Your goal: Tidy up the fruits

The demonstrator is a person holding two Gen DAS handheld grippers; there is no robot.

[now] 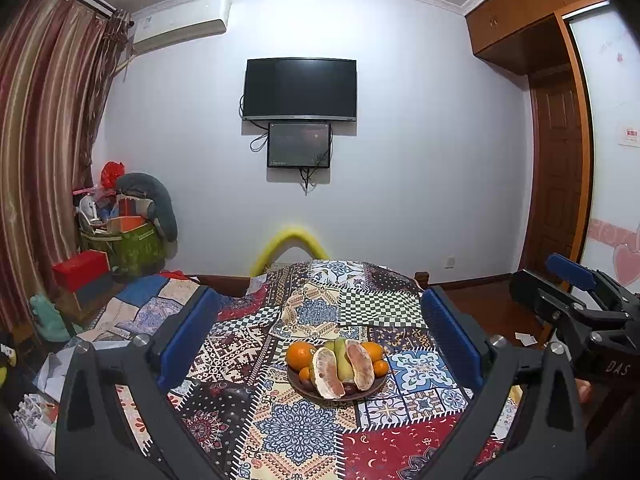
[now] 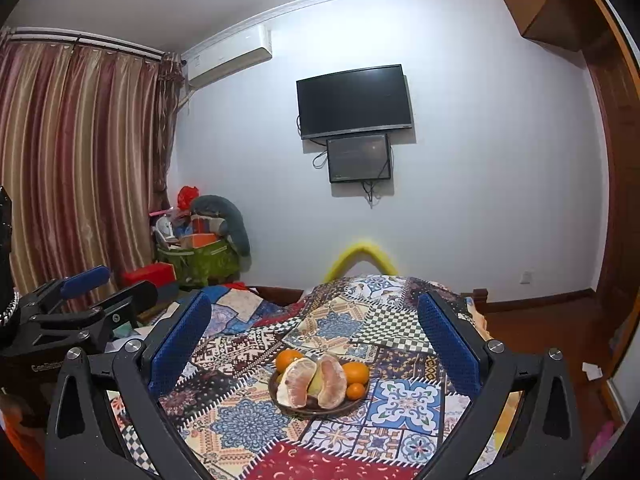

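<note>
A brown plate (image 1: 304,386) sits on the patchwork cloth and holds two peeled pomelo wedges (image 1: 326,372), a green fruit (image 1: 342,356) and several oranges (image 1: 301,354). My left gripper (image 1: 320,328) is open and empty, held above and short of the plate. In the right wrist view the same plate (image 2: 280,398) holds the pomelo wedges (image 2: 332,382) and oranges (image 2: 355,372). My right gripper (image 2: 316,334) is open and empty, also short of the plate. The right gripper shows at the right edge of the left view (image 1: 576,292); the left gripper shows at the left edge of the right view (image 2: 80,300).
The patchwork cloth (image 1: 304,432) covers the surface. A yellow curved tube (image 1: 294,240) stands at its far end. A green box of clutter (image 1: 128,240) and a red box (image 1: 80,268) sit at the back left by the curtains. A TV (image 1: 300,90) hangs on the wall.
</note>
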